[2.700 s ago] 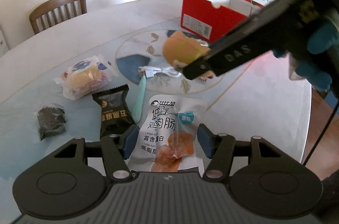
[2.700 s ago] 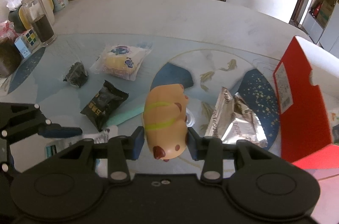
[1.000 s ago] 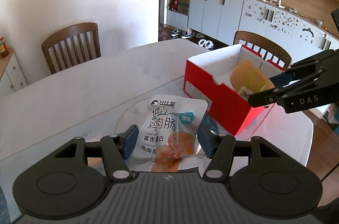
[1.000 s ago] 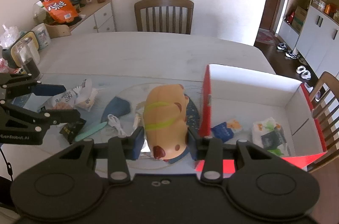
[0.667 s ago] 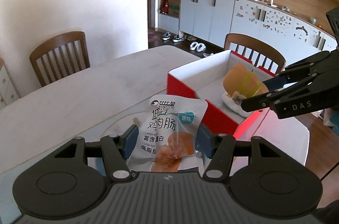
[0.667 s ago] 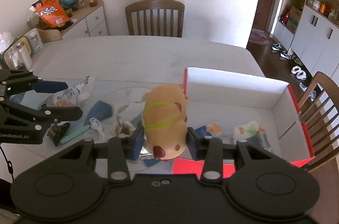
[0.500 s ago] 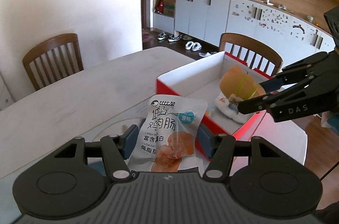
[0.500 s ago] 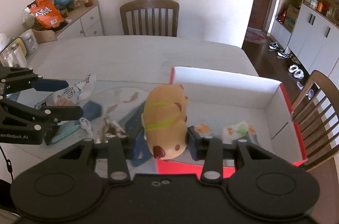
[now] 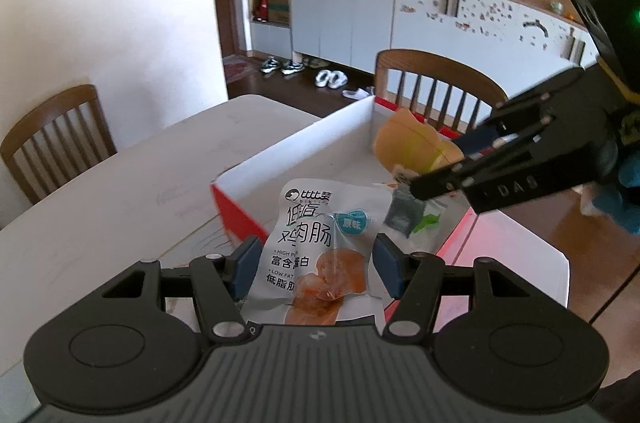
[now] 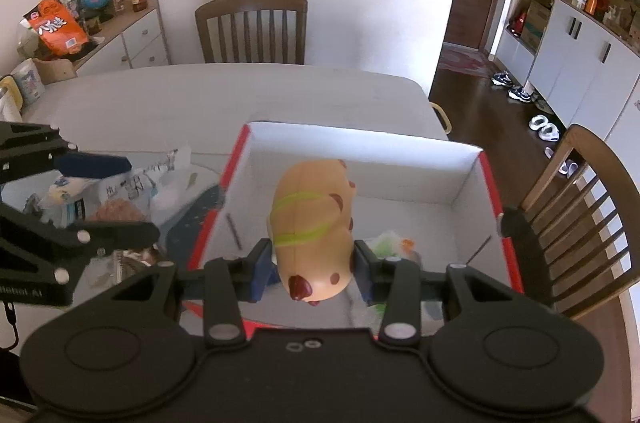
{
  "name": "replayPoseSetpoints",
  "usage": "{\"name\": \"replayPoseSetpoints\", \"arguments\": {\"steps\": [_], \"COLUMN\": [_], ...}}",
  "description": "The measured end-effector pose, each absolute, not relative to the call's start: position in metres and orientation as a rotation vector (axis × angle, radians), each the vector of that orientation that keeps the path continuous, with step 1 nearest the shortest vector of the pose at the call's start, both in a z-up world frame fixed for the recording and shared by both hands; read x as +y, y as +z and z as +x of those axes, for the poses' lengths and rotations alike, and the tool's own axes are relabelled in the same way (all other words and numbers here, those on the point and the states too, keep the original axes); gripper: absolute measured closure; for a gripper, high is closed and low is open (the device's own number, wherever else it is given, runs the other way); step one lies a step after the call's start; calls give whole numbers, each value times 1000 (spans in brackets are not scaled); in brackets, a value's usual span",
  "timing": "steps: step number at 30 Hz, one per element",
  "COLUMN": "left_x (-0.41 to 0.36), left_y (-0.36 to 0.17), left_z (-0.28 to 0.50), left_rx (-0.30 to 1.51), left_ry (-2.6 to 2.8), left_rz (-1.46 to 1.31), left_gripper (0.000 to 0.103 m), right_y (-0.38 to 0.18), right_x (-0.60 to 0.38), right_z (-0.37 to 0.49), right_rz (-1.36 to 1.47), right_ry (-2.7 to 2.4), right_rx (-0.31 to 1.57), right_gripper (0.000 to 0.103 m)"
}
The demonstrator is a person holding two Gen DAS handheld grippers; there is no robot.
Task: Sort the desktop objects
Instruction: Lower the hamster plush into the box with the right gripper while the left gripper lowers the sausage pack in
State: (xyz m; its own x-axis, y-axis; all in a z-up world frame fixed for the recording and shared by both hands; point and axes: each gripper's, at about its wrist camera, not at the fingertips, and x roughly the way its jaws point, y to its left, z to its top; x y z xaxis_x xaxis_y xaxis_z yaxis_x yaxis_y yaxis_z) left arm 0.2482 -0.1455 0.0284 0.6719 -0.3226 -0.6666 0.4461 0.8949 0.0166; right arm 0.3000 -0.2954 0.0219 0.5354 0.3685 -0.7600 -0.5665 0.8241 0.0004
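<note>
Left cam: my left gripper (image 9: 314, 265) jaws clamp a white sausage pouch (image 9: 320, 247) above the red box (image 9: 240, 215) near edge; white table (image 9: 100, 207) bare beyond.

Right cam: right gripper (image 10: 313, 265) jaws clamp tan hamster toy (image 10: 312, 219) w/ green stripes, over box interior, walls well apart.

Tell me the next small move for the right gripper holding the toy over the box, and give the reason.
Probably lower a little, then open the jaws. The right gripper grips the orange hamster toy above the inside of the red box, within its white walls, so a release should land it there. The left gripper with its sausage packet is near the box's edge, so keep apart.
</note>
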Motion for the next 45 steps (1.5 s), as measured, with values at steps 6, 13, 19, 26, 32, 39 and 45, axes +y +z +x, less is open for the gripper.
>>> {"name": "replayPoseSetpoints", "arguments": {"steps": [6,13,19,26,32,39,45], "left_x": [-179,-205,-218,-235,-248,-258,-264], "left_y": [23,13,-1,-15,-29,-47,-54], "left_z": [261,280,297,315,330,343,363], "left_rx": [713,745,782,805,837,906,972], "left_ry": [-461,-486,-489,-510,-523,-551,-541], "left_rz": [241,291,352,397,452,495,463], "left_gripper": [43,43,43,43,43,43,43], "right_y": [19,15,7,-6,-19,-35,-52], "right_x": [-309,-315,-313,-310,-309,-303,-293], "right_z": [321,343,361,376,394,415,425], "right_rz": [-272,-282,-293,-305,-297,-281,-272], "right_ry": [556,571,574,577,576,569,573], "right_rx": [832,838,856,883,924,960,1007], "right_gripper": [61,61,61,61,61,61,61]}}
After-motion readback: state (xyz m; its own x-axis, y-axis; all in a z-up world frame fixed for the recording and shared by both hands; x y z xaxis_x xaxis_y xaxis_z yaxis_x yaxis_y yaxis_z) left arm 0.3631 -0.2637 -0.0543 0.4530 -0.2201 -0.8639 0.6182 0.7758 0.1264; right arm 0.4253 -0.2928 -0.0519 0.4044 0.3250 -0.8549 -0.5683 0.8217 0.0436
